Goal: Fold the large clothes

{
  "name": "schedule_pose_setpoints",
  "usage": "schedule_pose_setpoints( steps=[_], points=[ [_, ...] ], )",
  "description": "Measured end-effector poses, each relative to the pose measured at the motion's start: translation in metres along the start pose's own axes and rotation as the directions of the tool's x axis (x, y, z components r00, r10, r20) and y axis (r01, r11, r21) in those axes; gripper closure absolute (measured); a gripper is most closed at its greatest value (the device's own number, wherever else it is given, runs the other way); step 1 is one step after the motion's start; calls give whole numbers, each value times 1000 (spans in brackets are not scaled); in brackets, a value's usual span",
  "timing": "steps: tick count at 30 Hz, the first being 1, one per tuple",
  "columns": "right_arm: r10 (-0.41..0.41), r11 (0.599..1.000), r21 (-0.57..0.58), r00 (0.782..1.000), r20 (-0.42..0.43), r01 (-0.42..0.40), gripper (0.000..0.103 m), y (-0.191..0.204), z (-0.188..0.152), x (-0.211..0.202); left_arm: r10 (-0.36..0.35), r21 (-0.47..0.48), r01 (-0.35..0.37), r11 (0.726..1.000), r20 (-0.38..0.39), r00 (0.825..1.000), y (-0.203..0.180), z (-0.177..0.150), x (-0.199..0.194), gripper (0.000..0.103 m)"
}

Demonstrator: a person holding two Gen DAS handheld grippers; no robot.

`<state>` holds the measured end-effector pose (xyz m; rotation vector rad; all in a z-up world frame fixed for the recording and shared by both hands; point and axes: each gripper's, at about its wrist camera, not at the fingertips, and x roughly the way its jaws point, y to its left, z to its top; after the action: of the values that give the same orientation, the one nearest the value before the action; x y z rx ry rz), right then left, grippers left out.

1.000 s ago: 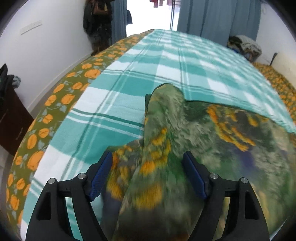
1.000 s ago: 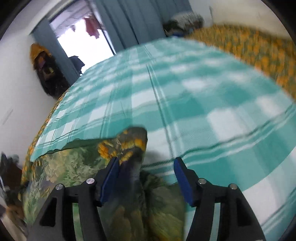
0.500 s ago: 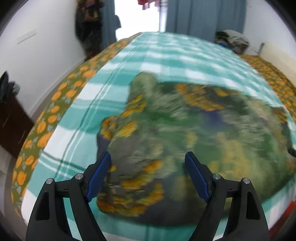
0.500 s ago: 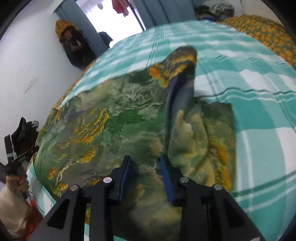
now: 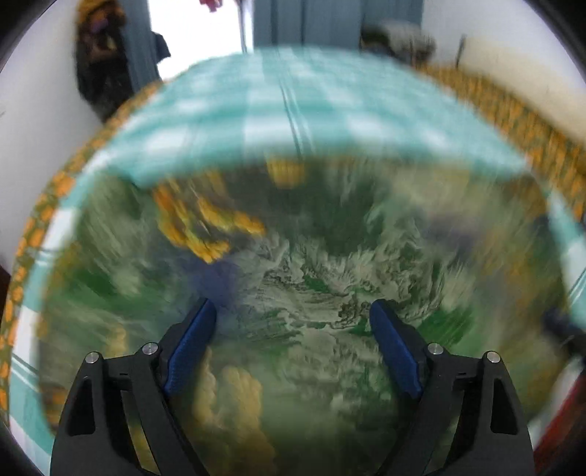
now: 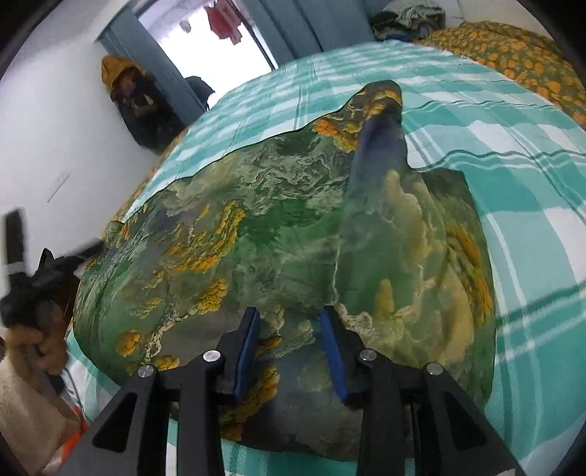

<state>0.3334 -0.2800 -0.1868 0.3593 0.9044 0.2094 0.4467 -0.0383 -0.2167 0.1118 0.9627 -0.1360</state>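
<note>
Your left gripper (image 5: 293,318) has its blue fingers (image 5: 190,348) spread wide above the green and orange patterned garment (image 6: 278,234), gripping nothing. Your right gripper (image 6: 289,326) is only partly parted, its fingers just over the garment's near edge; whether any cloth is pinched I cannot tell. Beyond, the garment lies spread on the teal checked bedspread (image 6: 512,146), one narrow part reaching away. Farther off hang blue curtains (image 6: 293,25).

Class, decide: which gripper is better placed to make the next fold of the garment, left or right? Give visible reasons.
Probably right. The right gripper sits low at the garment's near edge, jaws narrowly apart over cloth. The left gripper gapes wide above the middle, its view blurred.
</note>
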Motion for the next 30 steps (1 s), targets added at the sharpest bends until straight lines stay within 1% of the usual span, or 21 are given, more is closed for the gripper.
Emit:
schedule_pose_setpoints(
  steps=[1,2,3,4,8,10,11,13,15,16,17,20,21,22,23,24,25,26,27,29,30],
  points=[
    [-6,1000,-8,1000,1,6,70,0,-2,0,8,10,-8,1000,19,1000,-1,-9,6,14],
    [-7,1000,-12,1000,-4,7,70,0,-4,1,4,-1,-4,1000,28,1000,1,-13,7,13],
    [-6,1000,-18,1000,-8,6,70,0,-7,2,-14,-31,15,999,27,1000,6,-15,9,13],
    [-8,1000,-29,1000,-6,8,70,0,-9,2,-25,-36,26,999,19,1000,8,-13,9,13],
    [-28,998,-49,999,17,28,70,2,-11,4,-34,0,34,999,-4,999,11,-5,5,13],
    [-28,999,-43,999,23,29,70,5,-18,-4,-23,-9,23,1000,0,1000,12,-1,-1,13],
    [-26,999,-43,999,26,28,70,5,-18,-4,-10,-20,10,1000,0,1000,12,1,-8,13],
    [-20,999,-42,999,31,21,70,4,-19,-3,-6,-37,6,999,5,1000,8,5,-19,13],
    [-14,999,-38,999,36,15,70,-2,-19,-1,-64,-61,65,996,25,998,5,16,-33,13],
    [-14,999,-37,999,38,15,70,-3,-21,0,-77,-66,79,995,37,996,2,20,-38,13],
    [-15,999,-36,999,39,16,70,-3,-21,1,-84,-66,88,994,59,995,-1,32,-45,13],
    [-12,999,-35,999,36,13,70,-4,-23,0,-72,-57,78,995,90,993,-11,63,-46,13],
    [-8,999,-32,999,35,9,70,-5,-23,0,-66,-56,71,996,89,994,-13,68,-43,13],
    [-4,1000,-30,999,34,5,70,-6,-23,-1,-55,-60,60,996,78,995,-15,74,-36,13],
    [-1,1000,-28,999,34,2,70,-7,-22,-1,-43,-71,46,996,48,998,-16,77,-25,13],
    [2,1000,-27,999,33,-1,70,-8,-22,-2,-37,-78,37,996,3,999,-17,74,-14,13],
    [3,1000,-27,999,33,-2,70,-9,-22,-2,-34,-75,30,997,-62,998,-18,69,3,13],
    [5,1000,-27,999,34,-4,70,-10,-22,-2,-29,-60,22,998,-133,991,-21,59,21,12],
    [8,1000,-27,999,34,-7,70,-12,-21,-5,-18,-34,13,999,-149,989,-25,49,33,12],
    [14,1000,-27,999,29,-13,70,-13,-20,-6,0,-10,-1,1000,-82,997,-29,36,26,11],
    [16,999,-28,1000,26,-15,70,-14,-20,-7,-6,-16,5,1000,-83,997,-29,34,23,11]
  ],
)
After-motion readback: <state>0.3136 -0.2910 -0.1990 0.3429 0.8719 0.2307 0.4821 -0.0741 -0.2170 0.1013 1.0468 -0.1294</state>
